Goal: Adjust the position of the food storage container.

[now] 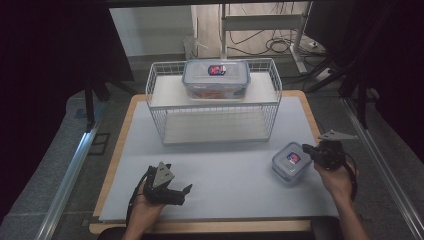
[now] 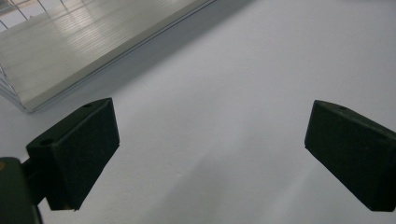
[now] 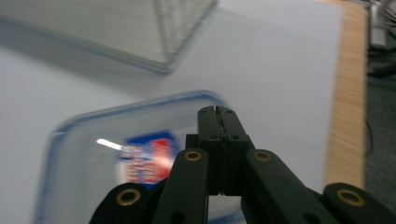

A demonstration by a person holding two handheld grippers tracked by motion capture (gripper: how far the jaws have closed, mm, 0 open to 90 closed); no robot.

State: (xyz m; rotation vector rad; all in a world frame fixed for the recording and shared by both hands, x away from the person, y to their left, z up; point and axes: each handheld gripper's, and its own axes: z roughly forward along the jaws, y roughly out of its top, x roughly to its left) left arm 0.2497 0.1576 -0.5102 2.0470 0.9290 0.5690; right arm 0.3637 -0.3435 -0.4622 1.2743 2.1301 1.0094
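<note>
While the right gripper sits at the right side of the table, its two black jaws are pressed tight together with nothing between them. You can see this well in the right gripper view, where the closed tips hang over the lid of the small box. That picture is a bit blurry, so I cannot tell if the tips touch the lid or just float above it.

From above, the small box lies on the white table top, near the right edge and closer to the person than the wire basket. It is just to the left of the right gripper, and a little nearer to the person. It looks almost square, so it has no clear long side.

On the shelf of the wire basket, at the far side, rests a big box with a blue rim.

Down at the near left, the left gripper has its jaws wide apart and holds nothing. In the left gripper view, bare white table shows between its two pads.

So the right hand is much closer to the small box than the left hand. I think the right gripper will have to open its jaws before it can grab the box, or else push it with closed tips.
</note>
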